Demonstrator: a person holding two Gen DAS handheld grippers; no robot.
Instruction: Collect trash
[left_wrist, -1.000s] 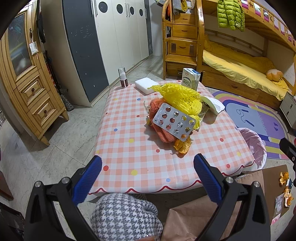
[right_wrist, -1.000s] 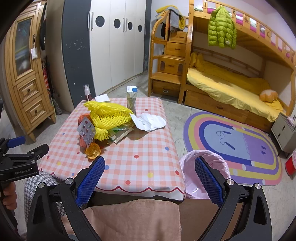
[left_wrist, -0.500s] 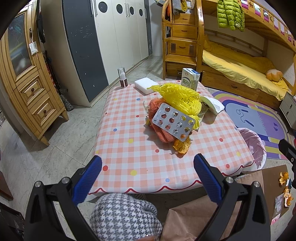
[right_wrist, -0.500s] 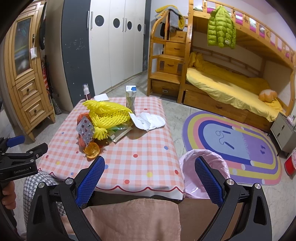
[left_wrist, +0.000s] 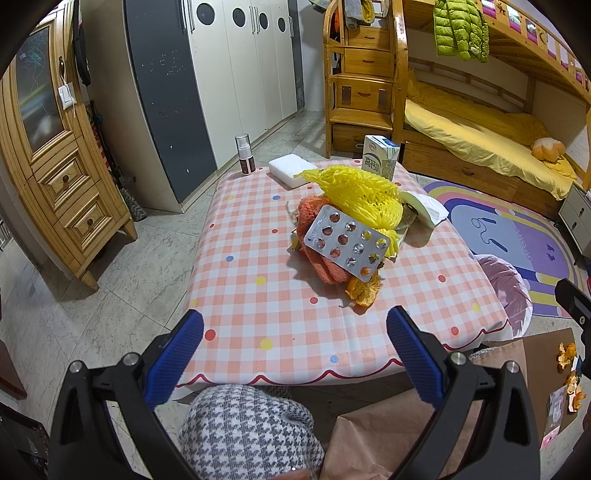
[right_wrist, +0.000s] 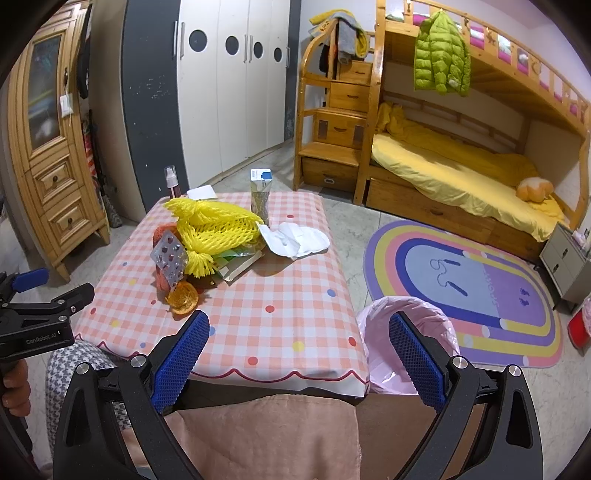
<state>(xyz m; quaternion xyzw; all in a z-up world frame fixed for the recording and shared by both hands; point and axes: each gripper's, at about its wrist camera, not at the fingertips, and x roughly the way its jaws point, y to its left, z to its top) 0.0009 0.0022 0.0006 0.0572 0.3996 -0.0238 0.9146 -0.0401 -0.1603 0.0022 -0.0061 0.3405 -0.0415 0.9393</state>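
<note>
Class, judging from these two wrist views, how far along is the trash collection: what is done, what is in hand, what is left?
Done: nothing visibly. The left gripper and right gripper hold nothing, jaws open, short of the pile. Left: the blister pack, yellow foam netting, orange peel, crumpled tissue and milk carton all sit on the table. The pink-lined bin waits beside it.

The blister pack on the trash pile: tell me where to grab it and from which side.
Grip the blister pack by its lower free corner, just above the orange peel, coming from the near table edge. It leans tilted against the red cloth and yellow net, so that thin edge sticks out clear for the open left gripper to pinch.
</note>
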